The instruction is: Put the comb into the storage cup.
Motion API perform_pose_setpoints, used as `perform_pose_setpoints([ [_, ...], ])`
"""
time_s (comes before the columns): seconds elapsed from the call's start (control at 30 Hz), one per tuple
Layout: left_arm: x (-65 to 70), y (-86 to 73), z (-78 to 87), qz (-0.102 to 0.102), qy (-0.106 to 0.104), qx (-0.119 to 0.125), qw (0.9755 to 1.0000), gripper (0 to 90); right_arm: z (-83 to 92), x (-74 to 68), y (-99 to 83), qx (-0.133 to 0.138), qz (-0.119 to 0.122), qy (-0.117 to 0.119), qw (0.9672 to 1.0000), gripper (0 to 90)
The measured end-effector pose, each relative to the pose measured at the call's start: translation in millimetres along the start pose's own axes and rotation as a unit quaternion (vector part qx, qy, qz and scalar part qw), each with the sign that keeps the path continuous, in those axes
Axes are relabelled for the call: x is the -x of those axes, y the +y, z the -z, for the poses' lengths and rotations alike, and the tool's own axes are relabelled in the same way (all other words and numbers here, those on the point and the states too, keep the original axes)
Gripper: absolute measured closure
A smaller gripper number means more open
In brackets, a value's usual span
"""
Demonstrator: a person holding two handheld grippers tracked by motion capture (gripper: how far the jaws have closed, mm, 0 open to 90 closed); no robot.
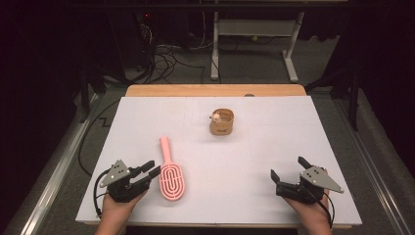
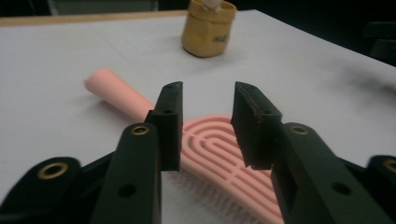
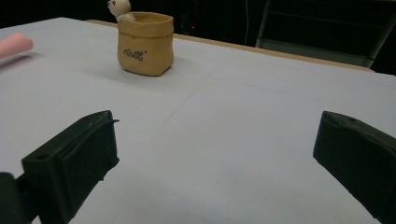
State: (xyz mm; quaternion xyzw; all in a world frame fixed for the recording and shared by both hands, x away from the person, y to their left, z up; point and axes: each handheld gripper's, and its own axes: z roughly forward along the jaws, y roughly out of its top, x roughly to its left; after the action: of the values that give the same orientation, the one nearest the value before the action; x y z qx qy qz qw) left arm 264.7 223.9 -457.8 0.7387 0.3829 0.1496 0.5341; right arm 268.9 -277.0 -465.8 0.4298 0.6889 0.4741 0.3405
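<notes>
A pink hairbrush point(image 1: 171, 178) lies on the white table cover, handle pointing away from me. My left gripper point(image 1: 153, 167) sits just left of the brush head, its jaws a little apart with nothing pressed between them. In the left gripper view the gripper point(image 2: 208, 93) points over the ridged brush head point(image 2: 210, 144), which lies just beyond and below the pads. At the front right my right gripper point(image 1: 287, 166) rests on the table with its jaws wide apart; in its own view the gripper point(image 3: 217, 126) holds nothing. A small tan bag-shaped pot point(image 1: 221, 122) with a little figure in it stands further back.
The white cover point(image 1: 274, 127) spans a wooden table whose far edge point(image 1: 215, 90) shows. The pot point(image 3: 144, 44) is straight ahead of the right gripper, and the brush handle tip point(image 3: 14, 44) lies far left. Cables point(image 1: 166, 58) and a desk frame point(image 1: 254, 34) lie on the floor beyond.
</notes>
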Motion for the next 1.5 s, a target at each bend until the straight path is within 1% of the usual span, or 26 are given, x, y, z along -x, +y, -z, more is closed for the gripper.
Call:
perform_pose_setpoints([
  [0.07, 6.2, 0.3, -4.7, -0.015, -0.006, -0.019, 0.9997, 73.2, 0.0, 0.0, -0.1, 0.001, -0.001, 0.000, 1.0000, 0.4],
  [0.1, 9.5, 0.5, -7.0, -0.019, -0.010, -0.026, 0.9994, 78.9, 0.1, 0.2, -0.5, 0.000, -0.002, 0.001, 1.0000, 0.4],
  [0.13, 12.8, 0.6, -9.2, -0.022, -0.014, -0.032, 0.9991, 78.9, 0.1, 0.2, -0.5, 0.000, -0.002, 0.001, 1.0000, 0.4],
  [0.17, 16.1, 0.8, -11.2, -0.027, -0.017, -0.037, 0.9988, 85.7, 0.1, 0.3, -0.8, -0.001, -0.004, 0.000, 1.0000, 0.4],
  [0.2, 19.5, 1.1, -12.9, -0.031, -0.021, -0.042, 0.9984, 85.7, 0.1, 0.3, -0.8, -0.001, -0.004, 0.000, 1.0000, 0.4],
  [0.27, 26.0, 2.0, -16.3, -0.037, -0.028, -0.053, 0.9975, 90.0, 0.1, 0.8, -1.1, -0.001, -0.006, 0.000, 1.0000, 0.4],
  [0.3, 29.1, 2.5, -18.1, -0.037, -0.034, -0.057, 0.9971, 90.0, -0.1, 1.2, -1.3, -0.001, -0.007, -0.001, 1.0000, 0.4],
  [0.33, 36.2, 3.6, -21.8, -0.043, -0.039, -0.067, 0.9961, 90.0, -0.1, 1.4, -1.4, -0.002, -0.007, -0.001, 1.0000, 0.4],
  [0.37, 39.7, 3.8, -23.8, -0.045, -0.042, -0.071, 0.9956, 90.0, -0.3, 1.3, -1.5, -0.002, -0.007, -0.001, 1.0000, 0.4],
  [0.4, 39.7, 3.8, -23.8, -0.045, -0.042, -0.071, 0.9956, 90.0, -0.3, 1.3, -1.5, -0.002, -0.007, -0.001, 1.0000, 0.4],
  [0.43, 43.1, 3.9, -25.7, -0.048, -0.044, -0.075, 0.9950, 90.0, -0.4, 1.2, -1.5, -0.003, -0.007, -0.001, 1.0000, 0.4],
  [0.47, 47.0, 3.7, -28.2, -0.056, -0.041, -0.083, 0.9941, 90.0, -0.4, 1.2, -1.5, -0.003, -0.007, -0.001, 1.0000, 0.4],
  [0.5, 51.0, 3.2, -30.9, -0.067, -0.040, -0.095, 0.9924, 90.0, -0.4, 0.9, -1.4, -0.003, -0.006, -0.001, 1.0000, 0.4],
  [0.57, 58.0, 1.2, -36.8, -0.081, -0.043, -0.114, 0.9893, 90.0, -0.4, 0.2, -1.2, -0.002, -0.005, -0.001, 1.0000, 0.4],
  [0.67, 68.1, -1.8, -44.5, -0.102, -0.048, -0.141, 0.9835, 90.0, -0.6, -0.2, -1.1, -0.002, -0.004, -0.001, 1.0000, 0.4],
  [0.7, 70.7, -2.6, -46.7, -0.109, -0.047, -0.150, 0.9816, 90.0, -0.8, -0.4, -1.1, -0.003, -0.004, -0.001, 1.0000, 0.4],
  [0.73, 72.7, -3.2, -48.4, -0.114, -0.043, -0.155, 0.9803, 90.0, -0.8, -0.6, -1.1, -0.002, -0.004, -0.001, 1.0000, 0.4],
  [0.77, 74.2, -3.6, -49.7, -0.121, -0.040, -0.162, 0.9785, 90.0, -0.8, -0.7, -1.0, -0.003, -0.004, -0.001, 1.0000, 0.4],
  [0.83, 75.0, -4.1, -50.8, -0.121, -0.040, -0.166, 0.9778, 90.0, -0.9, -0.4, -0.9, -0.004, -0.004, -0.002, 1.0000, 0.4],
  [0.93, 77.3, -5.3, -52.3, -0.129, -0.039, -0.174, 0.9756, 90.0, -0.6, -0.2, -1.1, -0.003, -0.004, -0.002, 1.0000, 0.4],
  [1.0, 79.5, -5.9, -53.4, -0.135, -0.040, -0.180, 0.9735, 90.0, -0.6, -0.3, -1.3, -0.004, -0.005, -0.002, 1.0000, 0.4],
  [1.07, 81.1, -5.9, -54.3, -0.142, -0.036, -0.187, 0.9714, 90.0, -0.5, -0.4, -1.2, -0.003, -0.004, -0.001, 1.0000, 0.4],
  [1.13, 80.9, -6.1, -54.6, -0.143, -0.034, -0.191, 0.9704, 90.0, -0.4, -0.4, -1.1, -0.002, -0.004, -0.001, 1.0000, 0.4],
  [1.17, 80.7, -6.8, -55.0, -0.147, -0.032, -0.196, 0.9690, 90.0, -0.5, -0.2, -1.2, -0.003, -0.004, -0.001, 1.0000, 0.4],
  [1.23, 80.6, -7.6, -55.1, -0.149, -0.032, -0.202, 0.9674, 90.0, -0.7, -0.1, -1.4, -0.005, -0.006, -0.002, 1.0000, 0.4],
  [1.5, 77.2, -6.1, -51.8, -0.145, -0.026, -0.214, 0.9658, 90.0, 0.3, 0.3, -1.3, -0.004, -0.006, -0.002, 1.0000, 0.4],
])
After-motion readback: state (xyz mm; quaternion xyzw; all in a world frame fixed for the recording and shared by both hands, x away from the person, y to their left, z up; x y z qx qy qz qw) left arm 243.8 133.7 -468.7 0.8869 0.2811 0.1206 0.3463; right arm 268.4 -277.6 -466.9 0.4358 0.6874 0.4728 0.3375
